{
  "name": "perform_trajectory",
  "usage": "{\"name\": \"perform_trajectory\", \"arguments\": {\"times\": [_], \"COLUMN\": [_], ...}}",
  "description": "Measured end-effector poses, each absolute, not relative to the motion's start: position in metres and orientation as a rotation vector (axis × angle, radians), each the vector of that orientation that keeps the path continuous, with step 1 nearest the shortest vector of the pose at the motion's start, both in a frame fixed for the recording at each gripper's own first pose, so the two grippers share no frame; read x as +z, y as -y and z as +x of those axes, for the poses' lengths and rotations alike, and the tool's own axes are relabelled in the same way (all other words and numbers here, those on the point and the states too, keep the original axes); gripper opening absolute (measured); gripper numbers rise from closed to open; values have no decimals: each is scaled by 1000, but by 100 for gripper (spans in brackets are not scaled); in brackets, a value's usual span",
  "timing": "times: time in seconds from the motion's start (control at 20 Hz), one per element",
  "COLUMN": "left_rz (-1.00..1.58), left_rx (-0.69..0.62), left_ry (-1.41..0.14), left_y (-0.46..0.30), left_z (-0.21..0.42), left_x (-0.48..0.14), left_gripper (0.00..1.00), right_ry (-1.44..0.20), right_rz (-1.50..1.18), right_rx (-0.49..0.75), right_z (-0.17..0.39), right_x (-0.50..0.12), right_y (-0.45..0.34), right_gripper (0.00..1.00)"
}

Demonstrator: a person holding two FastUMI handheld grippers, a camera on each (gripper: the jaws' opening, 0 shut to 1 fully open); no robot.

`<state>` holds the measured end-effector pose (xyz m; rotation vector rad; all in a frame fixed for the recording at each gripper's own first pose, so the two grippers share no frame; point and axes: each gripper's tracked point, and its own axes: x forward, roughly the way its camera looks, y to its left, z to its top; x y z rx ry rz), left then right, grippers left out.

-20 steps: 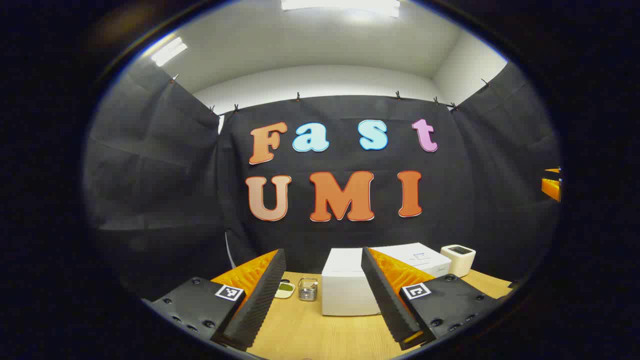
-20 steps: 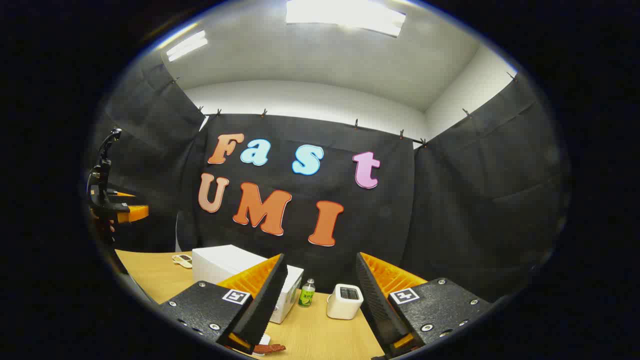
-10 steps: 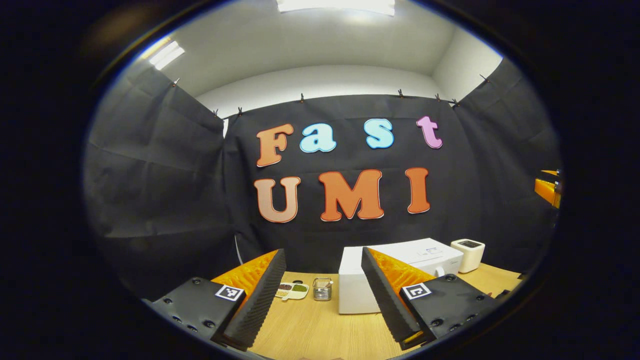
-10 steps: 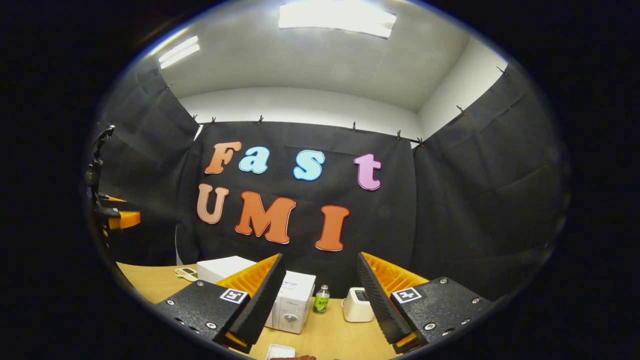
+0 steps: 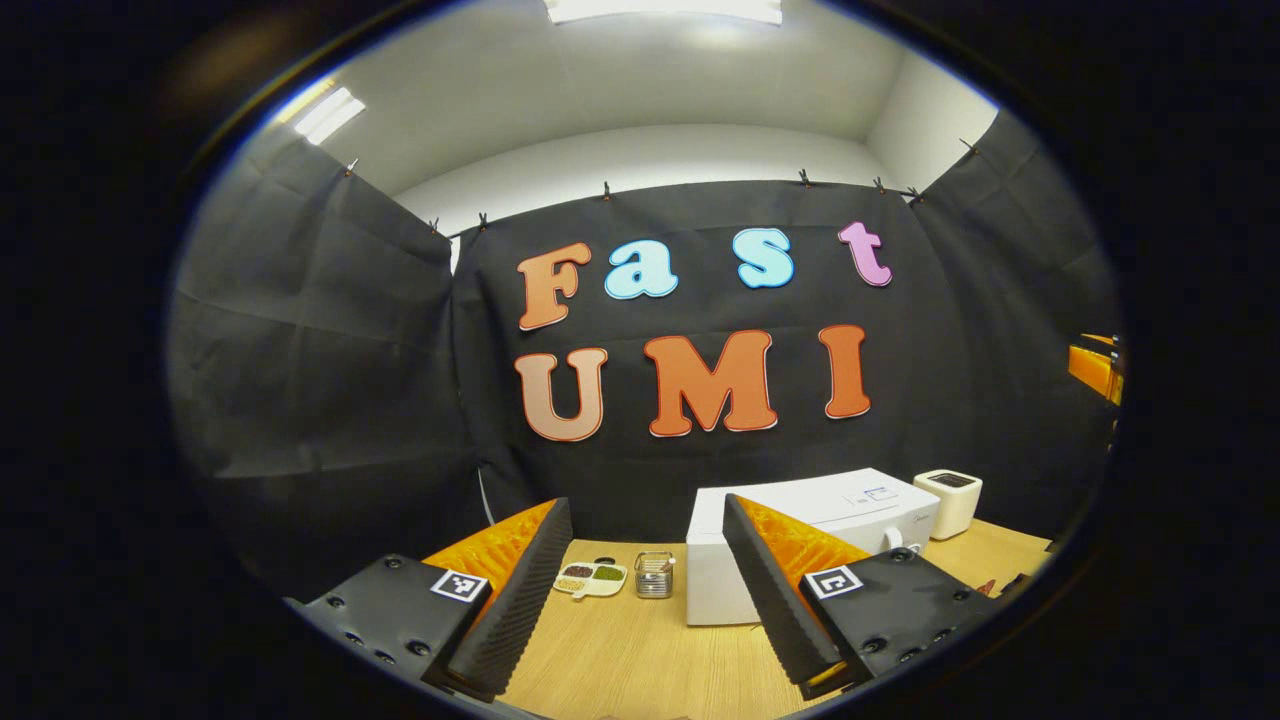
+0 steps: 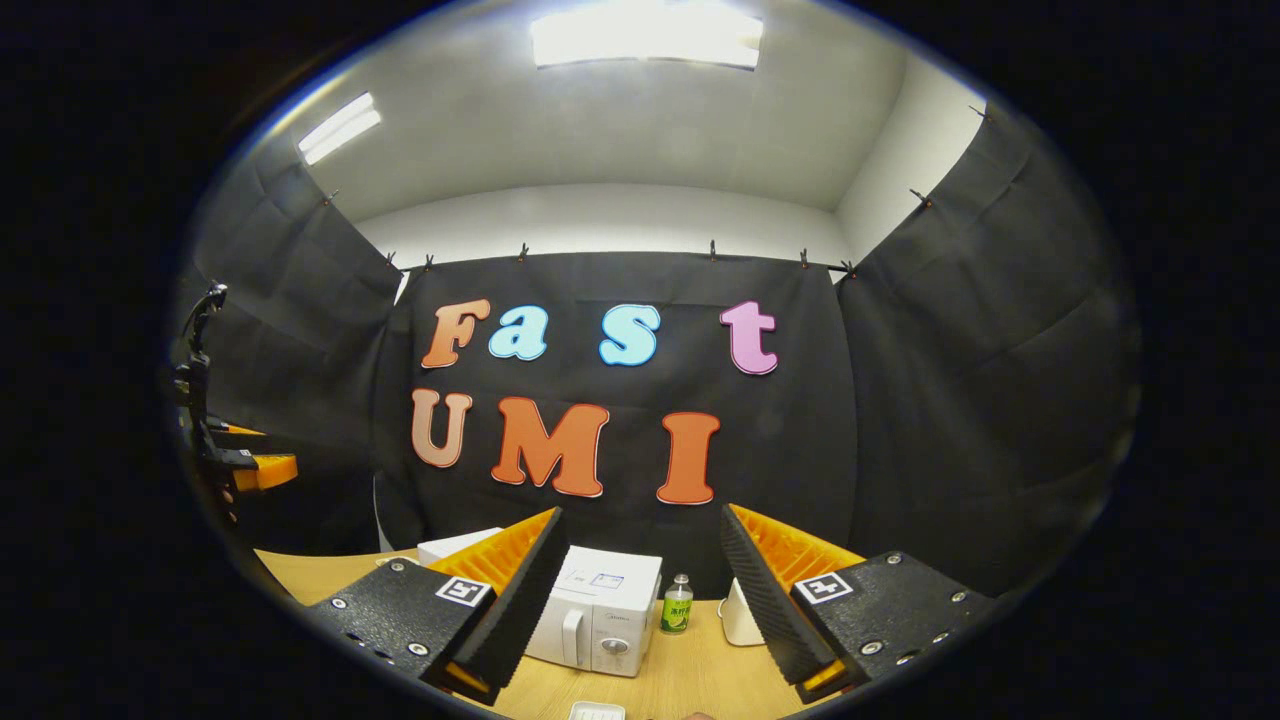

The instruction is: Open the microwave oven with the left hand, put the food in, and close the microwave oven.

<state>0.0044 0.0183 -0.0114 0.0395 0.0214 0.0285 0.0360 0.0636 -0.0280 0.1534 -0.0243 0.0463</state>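
- Left gripper [image 5: 640, 590]: jaws apart, nothing between; held above wood table [image 5: 620, 660].
- L→R on table: 1 snack dish [image 5: 591, 577], 1 metal cup [image 5: 654, 575], 1 microwave [image 5: 800, 540] w/ door shut, 1 toaster [image 5: 950, 503].
- Right gripper [image 6: 640, 600]: jaws apart, empty; microwave ahead, 1 green bottle [image 6: 677, 617] just beside it.

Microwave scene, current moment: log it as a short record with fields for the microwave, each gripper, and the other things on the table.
microwave: white, on the wooden table, door closed, handle and knob facing the right gripper view
left gripper: jaws wide apart, holding nothing, short of the microwave
right gripper: jaws wide apart, holding nothing
left of microwave: divided snack dish, small metal cup
right of microwave: green bottle, white toaster
task stage: door not yet opened
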Motion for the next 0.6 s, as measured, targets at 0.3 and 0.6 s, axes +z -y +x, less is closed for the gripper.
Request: {"name": "perform_trajectory", "arguments": {"times": [0.3, 0.6], "left_rz": [54, 51], "left_rx": [13, 15], "left_ry": [3, 9], "left_y": [-3, 4], "left_z": [6, 6], "left_x": [-7, -7], "left_gripper": [95, 95], "right_ry": [24, 19], "right_rz": [141, 153], "right_rx": [45, 55], "right_z": [34, 36], "right_x": [-33, -39], "right_y": [-57, -54], "right_gripper": [94, 95]}}
